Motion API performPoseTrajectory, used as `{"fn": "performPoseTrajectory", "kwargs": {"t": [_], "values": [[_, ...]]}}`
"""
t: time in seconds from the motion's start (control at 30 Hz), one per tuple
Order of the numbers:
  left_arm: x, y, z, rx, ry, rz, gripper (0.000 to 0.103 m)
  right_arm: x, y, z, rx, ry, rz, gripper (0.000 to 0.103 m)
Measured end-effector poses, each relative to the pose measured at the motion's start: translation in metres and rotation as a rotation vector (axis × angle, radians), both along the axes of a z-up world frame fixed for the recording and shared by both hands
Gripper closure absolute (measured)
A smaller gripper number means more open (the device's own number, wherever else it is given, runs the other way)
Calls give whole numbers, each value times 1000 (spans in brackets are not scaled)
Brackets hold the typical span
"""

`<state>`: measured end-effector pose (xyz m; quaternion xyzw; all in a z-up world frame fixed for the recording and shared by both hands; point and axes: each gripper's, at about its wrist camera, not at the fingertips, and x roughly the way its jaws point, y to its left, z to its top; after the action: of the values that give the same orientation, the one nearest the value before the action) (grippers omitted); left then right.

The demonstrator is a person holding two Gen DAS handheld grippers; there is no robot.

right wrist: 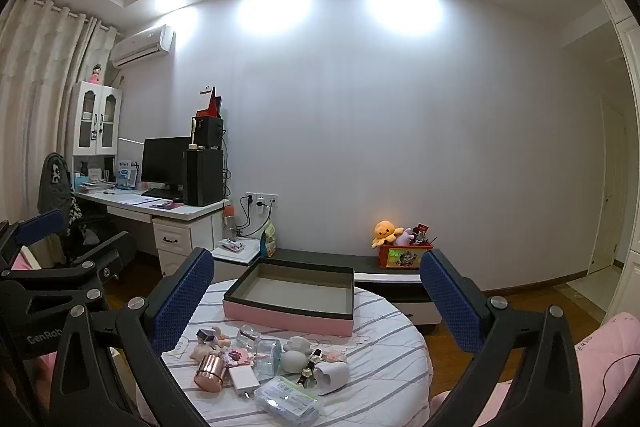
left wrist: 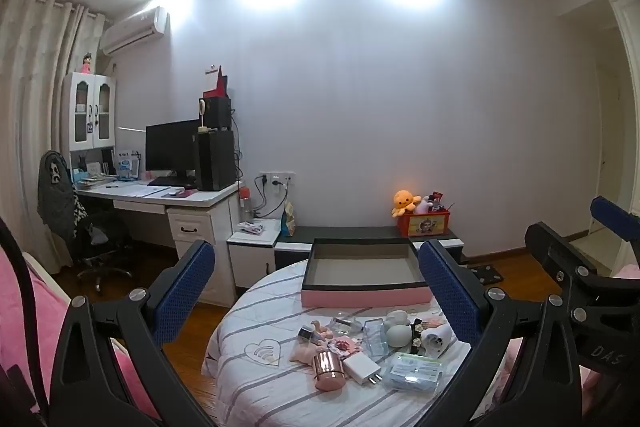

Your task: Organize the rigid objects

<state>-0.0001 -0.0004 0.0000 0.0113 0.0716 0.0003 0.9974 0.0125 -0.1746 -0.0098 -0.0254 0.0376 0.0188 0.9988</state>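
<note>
Both the left gripper and right gripper gape empty — the clutter overlaps, small pieces indistinct.

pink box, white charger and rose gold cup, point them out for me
pink box [left wrist: 366, 295]: left wrist view, on its pink front wall
white charger [left wrist: 359, 364]: left wrist view, on its flat top face
rose gold cup [right wrist: 209, 371]: right wrist view, on its shiny side

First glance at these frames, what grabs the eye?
The open pink box with a dark rim, empty, at the far side of the round striped table. In front of it lies a cluster of small things, a rose-gold cylinder and a white charger nearest. Both the left gripper and the right gripper hover open, holding nothing.
</note>
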Motion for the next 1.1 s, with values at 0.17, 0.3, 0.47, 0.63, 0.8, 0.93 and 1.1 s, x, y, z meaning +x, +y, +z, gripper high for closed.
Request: {"fn": "performPoseTrajectory", "kwargs": {"t": [0.17,0.3,0.47,0.63,0.8,0.93,1.1], "values": [[0,1,0,-13,4,0,0,0,0,0,3,-7,0,0],[0,1,0,-11,7,-1,0,0,0,0,2,-4,0,0],[0,0,0,-5,2,4,0,0,0,1,3,-4,1,0],[4,-5,-3,-4,0,5,0,0,0,1,2,-5,-1,0],[2,-4,2,-4,-5,4,0,0,1,1,2,-6,-4,0],[0,-4,4,-2,-7,7,0,-2,1,3,3,-8,-3,0],[0,-4,7,-4,-9,0,0,-2,0,5,2,-10,-8,0]]}}
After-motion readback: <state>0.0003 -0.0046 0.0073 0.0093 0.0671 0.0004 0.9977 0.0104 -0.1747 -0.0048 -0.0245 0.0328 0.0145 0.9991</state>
